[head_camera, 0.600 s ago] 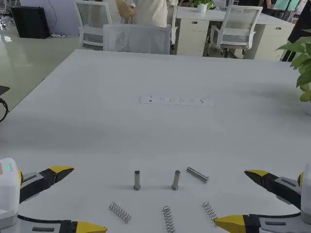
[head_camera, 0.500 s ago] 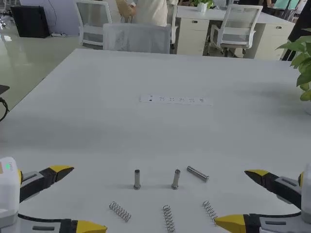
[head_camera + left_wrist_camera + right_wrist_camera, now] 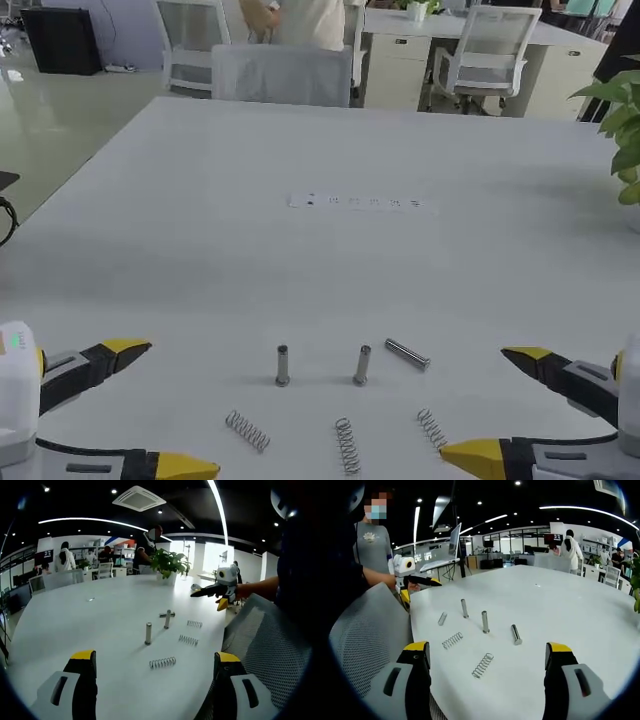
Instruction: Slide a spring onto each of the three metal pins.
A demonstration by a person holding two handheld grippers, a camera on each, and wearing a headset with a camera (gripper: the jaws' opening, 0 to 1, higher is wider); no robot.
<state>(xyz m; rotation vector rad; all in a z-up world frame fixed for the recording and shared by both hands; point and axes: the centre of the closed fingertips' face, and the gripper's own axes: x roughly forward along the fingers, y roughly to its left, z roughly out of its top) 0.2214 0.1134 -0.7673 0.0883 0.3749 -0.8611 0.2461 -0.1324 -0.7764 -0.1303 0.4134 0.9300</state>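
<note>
The head view looks forward and down from over the near edge of the bench [image 3: 200,250]. The left gripper view sits low at that edge, facing right across the top; the right gripper view faces left the same way. All 3 share the pins [image 3: 283,366] and springs [image 3: 346,446], close by.

The left gripper [image 3: 158,407] hovers at the near left, its yellow-tipped jaws spread wide and pointing right toward the middle. The right gripper [image 3: 495,405] mirrors it at the near right, jaws equally wide and pointing left. Both hold nothing. The left gripper view shows the person's forearm [image 3: 256,586] behind the right gripper.
</note>
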